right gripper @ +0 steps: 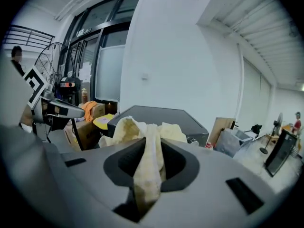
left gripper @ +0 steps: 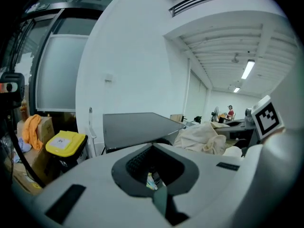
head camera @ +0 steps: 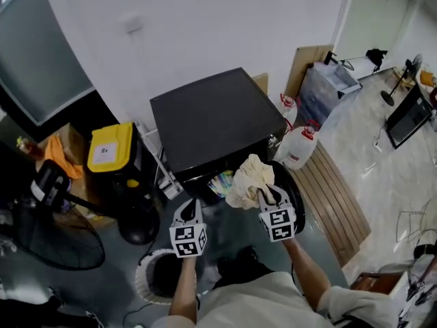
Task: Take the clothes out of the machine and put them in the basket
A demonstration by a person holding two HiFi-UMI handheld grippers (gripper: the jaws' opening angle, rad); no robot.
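right gripper (head camera: 263, 195) (right gripper: 147, 175): jaws are pinching a crumpled cream-yellow cloth (head camera: 249, 179) (right gripper: 148, 136), narrow gap | cloth is hanging in the air just in front of the black box-shaped washing machine (head camera: 212, 118) | left gripper (head camera: 189, 210) (left gripper: 159, 194): jaws are sitting together, gripping nothing, in front of the machine | round white basket (head camera: 145, 277) is standing on the floor in front of the machine

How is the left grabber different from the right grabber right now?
The right gripper is pinching a cream cloth; the left gripper holds nothing. In the head view, the left gripper is nearer the white basket, and the right gripper is nearer the black machine. Both point toward the machine with their jaws close together.
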